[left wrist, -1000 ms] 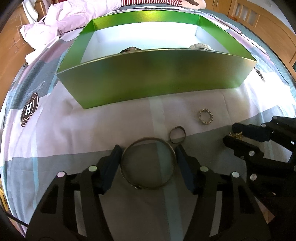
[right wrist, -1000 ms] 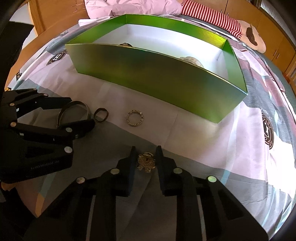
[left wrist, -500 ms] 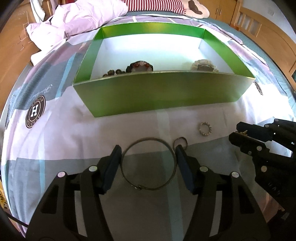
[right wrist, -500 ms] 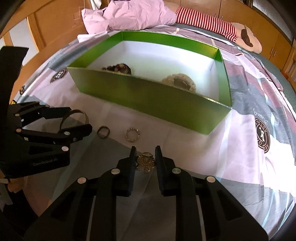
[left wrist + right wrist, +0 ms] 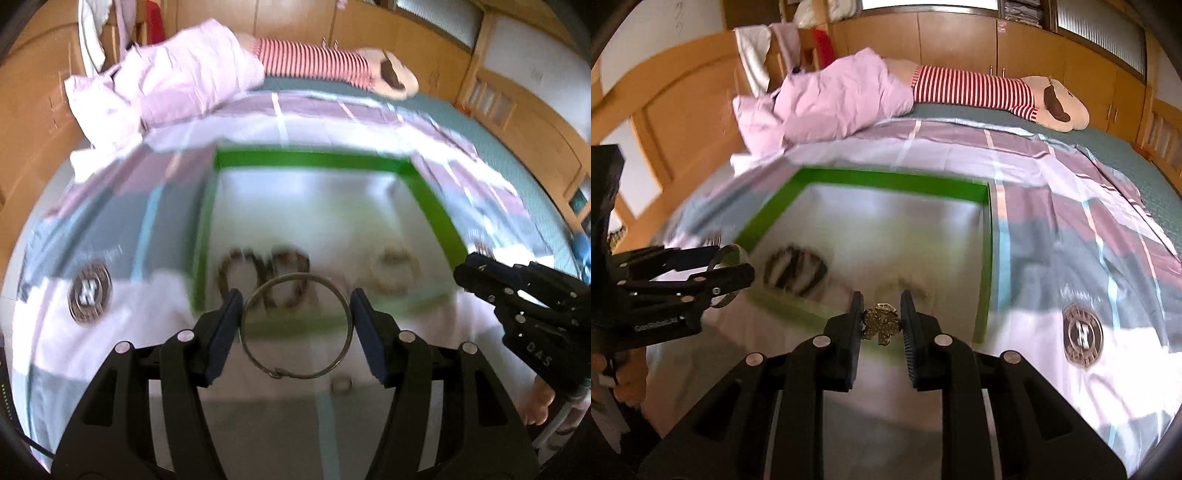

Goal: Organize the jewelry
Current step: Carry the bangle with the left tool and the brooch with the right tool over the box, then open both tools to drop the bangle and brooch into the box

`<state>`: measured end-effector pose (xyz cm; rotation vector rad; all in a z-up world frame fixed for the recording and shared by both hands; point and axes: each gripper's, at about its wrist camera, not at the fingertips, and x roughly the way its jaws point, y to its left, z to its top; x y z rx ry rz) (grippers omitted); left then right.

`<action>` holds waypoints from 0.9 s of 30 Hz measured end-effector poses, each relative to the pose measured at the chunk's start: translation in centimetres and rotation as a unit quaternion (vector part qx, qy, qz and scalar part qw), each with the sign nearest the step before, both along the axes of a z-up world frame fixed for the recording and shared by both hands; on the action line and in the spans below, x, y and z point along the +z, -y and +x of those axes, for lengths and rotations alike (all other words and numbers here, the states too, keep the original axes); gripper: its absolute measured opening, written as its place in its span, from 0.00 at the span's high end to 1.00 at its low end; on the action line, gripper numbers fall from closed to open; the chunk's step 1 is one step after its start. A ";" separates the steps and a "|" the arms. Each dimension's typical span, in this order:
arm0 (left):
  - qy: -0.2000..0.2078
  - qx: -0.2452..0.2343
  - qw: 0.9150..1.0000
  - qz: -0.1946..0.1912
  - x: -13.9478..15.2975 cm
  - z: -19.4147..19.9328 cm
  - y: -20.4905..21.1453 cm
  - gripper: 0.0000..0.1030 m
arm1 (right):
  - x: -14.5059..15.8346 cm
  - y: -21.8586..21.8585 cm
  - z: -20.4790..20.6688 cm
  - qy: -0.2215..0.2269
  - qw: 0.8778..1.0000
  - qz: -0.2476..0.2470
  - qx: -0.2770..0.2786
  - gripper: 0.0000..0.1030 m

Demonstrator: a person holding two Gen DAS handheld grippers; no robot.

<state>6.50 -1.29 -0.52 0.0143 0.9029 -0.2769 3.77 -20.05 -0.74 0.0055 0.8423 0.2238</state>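
1. The left hand-held gripper (image 5: pixel 295 321) has its jaws spread wide, one pad against each side of a thin metal bangle (image 5: pixel 295 326), which hangs between them above the near wall of the green box (image 5: pixel 314 159).
2. The right hand-held gripper (image 5: pixel 882 325) is nearly closed, pinching a small gold flower-shaped piece (image 5: pixel 882 326) between its pads, also above the box's near edge.
3. Inside the box lie dark beaded bracelets (image 5: pixel 264 275) toward the left and a pale round piece (image 5: pixel 395 267) toward the right. A small ring (image 5: pixel 341 385) rests on the bedspread (image 5: pixel 110 332) short of the box.
4. Risks, as I judge them: the bangle is held only at two points on a thin, springy rim, so a little slackening or a jolt could let it twist out and drop onto the bed instead of into the box. The flower piece is tiny and caught by its edges; it could slip or cling to a pad on release. With both grippers heading to the same box, they could knock together.
5. Hard to read: the box and its contents are smeared by motion blur, so the pieces' exact shapes and count are uncertain. The box's near wall is barely distinguishable.
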 end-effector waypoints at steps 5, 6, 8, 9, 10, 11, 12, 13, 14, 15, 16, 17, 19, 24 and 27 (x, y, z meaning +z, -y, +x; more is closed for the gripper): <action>0.003 0.022 1.000 0.011 -0.1 3.8 -0.3 0.41 | -3.1 -1.2 3.3 -0.037 0.999 0.015 0.002 0.79; -0.002 0.023 1.000 0.009 -0.4 4.2 -0.3 0.41 | -3.6 -1.4 3.6 -0.044 0.999 0.018 0.004 0.79; -0.020 0.024 0.999 -0.004 -1.3 5.2 -0.5 0.41 | -3.9 -1.8 4.0 -0.047 0.999 0.014 0.004 0.79; -0.024 0.025 0.999 -0.007 -1.6 5.3 -0.5 0.41 | -4.1 -1.9 4.2 -0.047 0.999 0.012 0.003 0.79; -0.030 0.025 0.999 -0.008 -1.9 5.4 -0.4 0.41 | -4.0 -1.9 4.1 -0.045 0.999 0.012 0.000 0.76; -0.034 0.026 0.999 -0.010 -2.2 5.4 -0.3 0.41 | -4.0 -1.8 4.1 -0.043 0.999 0.013 -0.001 0.66; -0.035 0.027 0.999 -0.016 -2.3 5.5 -0.1 0.39 | -3.9 -1.5 3.9 -0.042 0.999 0.017 -0.003 0.61; -0.035 0.026 0.999 -0.021 -2.4 5.4 -0.1 0.37 | -3.6 -1.2 3.6 -0.038 0.999 0.022 -0.006 0.56; -0.036 0.023 0.999 -0.023 -2.3 5.2 0.1 0.32 | -3.2 -0.9 3.3 -0.035 0.999 0.025 -0.007 0.55; -0.036 0.022 0.999 -0.021 -2.2 5.0 0.1 0.30 | -2.8 -0.6 2.9 -0.031 0.999 0.029 -0.007 0.55; -0.035 0.021 0.999 -0.021 -2.0 4.7 0.1 0.30 | -2.2 -0.3 2.3 -0.026 0.999 0.034 -0.006 0.55; -0.036 0.021 0.999 -0.021 -1.8 4.5 0.0 0.30 | -1.6 0.1 1.6 -0.022 0.999 0.042 -0.004 0.55; -0.041 0.020 0.998 -0.036 -1.1 3.6 -0.3 0.30 | -0.7 0.6 -0.1 -0.019 0.998 0.058 0.009 0.55; -0.036 -0.015 0.999 -0.021 -0.7 -0.7 0.6 0.30 | -2.4 -0.9 -2.6 -0.077 0.996 0.000 0.048 0.55; -0.048 -0.034 0.998 0.026 -3.2 -2.6 1.6 0.30 | -5.2 -2.1 -2.8 -0.113 0.991 -0.030 0.064 0.55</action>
